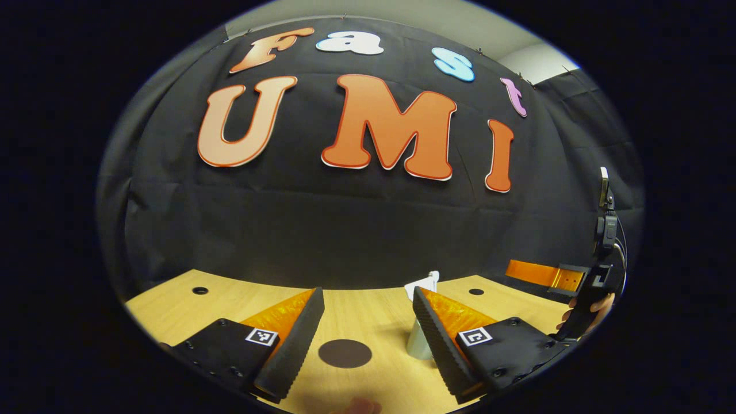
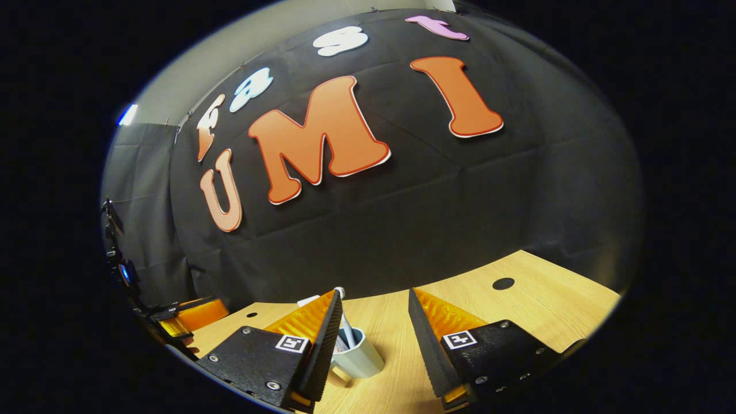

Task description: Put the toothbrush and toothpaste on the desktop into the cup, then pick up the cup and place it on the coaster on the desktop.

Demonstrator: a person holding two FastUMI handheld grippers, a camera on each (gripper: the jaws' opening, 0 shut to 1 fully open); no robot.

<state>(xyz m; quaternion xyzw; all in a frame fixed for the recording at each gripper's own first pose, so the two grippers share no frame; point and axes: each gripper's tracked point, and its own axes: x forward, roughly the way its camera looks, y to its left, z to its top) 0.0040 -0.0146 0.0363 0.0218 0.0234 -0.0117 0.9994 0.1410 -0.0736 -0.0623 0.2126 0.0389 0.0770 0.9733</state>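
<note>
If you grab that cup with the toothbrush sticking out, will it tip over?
Maybe a little. The cup looks small and light, and the toothbrush leans out above its rim, so the top is probably a bit wobbly. Its smooth sides could be slippery, so a firm squeeze low down seems safest. It stands on flat wooden desktop, which should help.

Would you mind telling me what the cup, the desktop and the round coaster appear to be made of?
The pale blue-grey cup looks like matte plastic or glazed ceramic: smooth, even walls, soft sheen; hard to tell which. The light wooden desktop shows printed-looking grain, probably laminate or veneer. The dark round coaster lies flat and dull, perhaps rubber, felt or leather.
</note>
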